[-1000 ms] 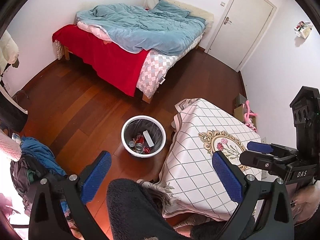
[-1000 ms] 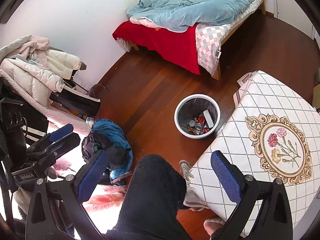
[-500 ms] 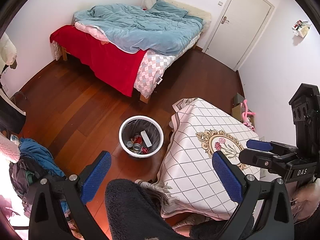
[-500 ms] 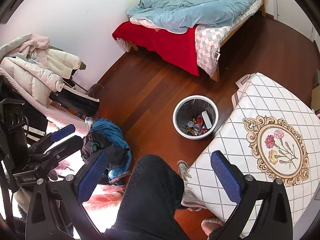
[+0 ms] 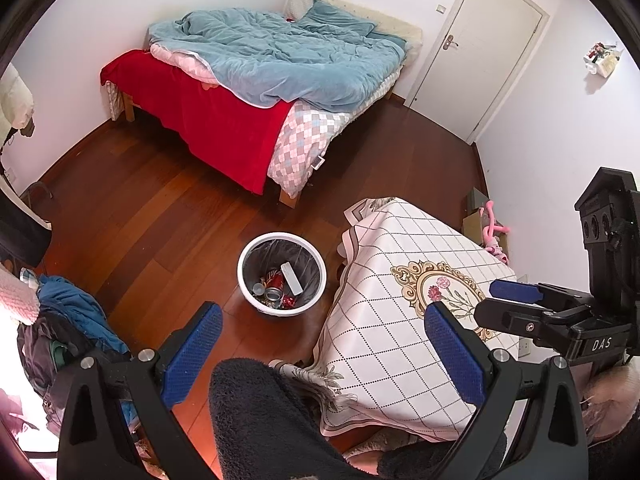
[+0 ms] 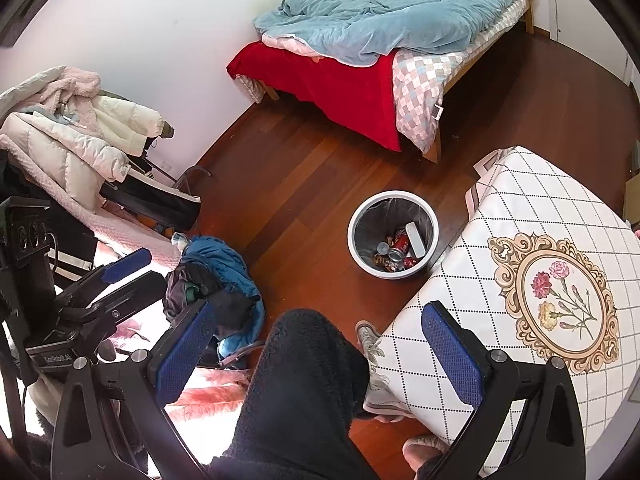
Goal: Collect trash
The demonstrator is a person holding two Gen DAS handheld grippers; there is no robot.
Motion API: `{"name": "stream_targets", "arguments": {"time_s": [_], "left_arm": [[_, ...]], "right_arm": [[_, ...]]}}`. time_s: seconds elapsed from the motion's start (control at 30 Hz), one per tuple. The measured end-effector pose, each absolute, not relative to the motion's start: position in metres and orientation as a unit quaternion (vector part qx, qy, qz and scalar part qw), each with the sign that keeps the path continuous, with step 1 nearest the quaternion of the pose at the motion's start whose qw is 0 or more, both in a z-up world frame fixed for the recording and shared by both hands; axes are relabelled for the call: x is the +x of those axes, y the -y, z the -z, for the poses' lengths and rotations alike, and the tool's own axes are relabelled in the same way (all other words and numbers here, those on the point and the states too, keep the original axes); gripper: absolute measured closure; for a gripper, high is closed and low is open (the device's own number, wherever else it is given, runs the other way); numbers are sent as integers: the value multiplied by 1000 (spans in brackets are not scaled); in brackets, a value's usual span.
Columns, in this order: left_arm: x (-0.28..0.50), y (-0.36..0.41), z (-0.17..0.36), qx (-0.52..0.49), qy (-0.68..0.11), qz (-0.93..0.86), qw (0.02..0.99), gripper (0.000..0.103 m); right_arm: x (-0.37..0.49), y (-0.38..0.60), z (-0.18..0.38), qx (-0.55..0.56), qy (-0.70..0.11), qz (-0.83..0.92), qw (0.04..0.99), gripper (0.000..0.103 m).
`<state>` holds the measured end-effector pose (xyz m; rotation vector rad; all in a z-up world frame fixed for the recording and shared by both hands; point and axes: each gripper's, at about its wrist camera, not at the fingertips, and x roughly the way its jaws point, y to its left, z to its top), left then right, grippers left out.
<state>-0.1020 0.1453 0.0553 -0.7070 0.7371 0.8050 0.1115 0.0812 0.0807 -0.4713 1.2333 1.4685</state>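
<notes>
A white trash bin (image 5: 281, 274) with a dark liner stands on the wooden floor beside the table; it also shows in the right wrist view (image 6: 393, 234). Inside lie a red can (image 5: 276, 281), a white box (image 5: 291, 278) and other small trash. My left gripper (image 5: 324, 356) is open and empty, held high above the floor, with the person's dark-clad knee between its fingers. My right gripper (image 6: 320, 352) is open and empty too, at a similar height. The right gripper (image 5: 532, 304) shows at the right of the left wrist view, the left gripper (image 6: 116, 276) at the left of the right wrist view.
A table with a white checked floral cloth (image 5: 404, 312) stands right of the bin. A bed with blue and red covers (image 5: 256, 80) fills the far side. A clothes heap (image 6: 216, 280) lies on the floor at left, jackets (image 6: 72, 136) hang behind. A white door (image 5: 476, 48) is closed.
Both views have shifted slightly, the bin sliding a little left and down in frame. Both grippers stay open and empty.
</notes>
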Motion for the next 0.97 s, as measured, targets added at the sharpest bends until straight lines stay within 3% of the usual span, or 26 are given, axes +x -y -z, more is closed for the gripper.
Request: {"name": "stream_targets", "arguments": {"time_s": [0.97], "left_arm": [[-108,-142,-58,-334,-334,-386,792,0]], "right_arm": [[103,-91,-82,-200,-517,-625,549,0]]}}
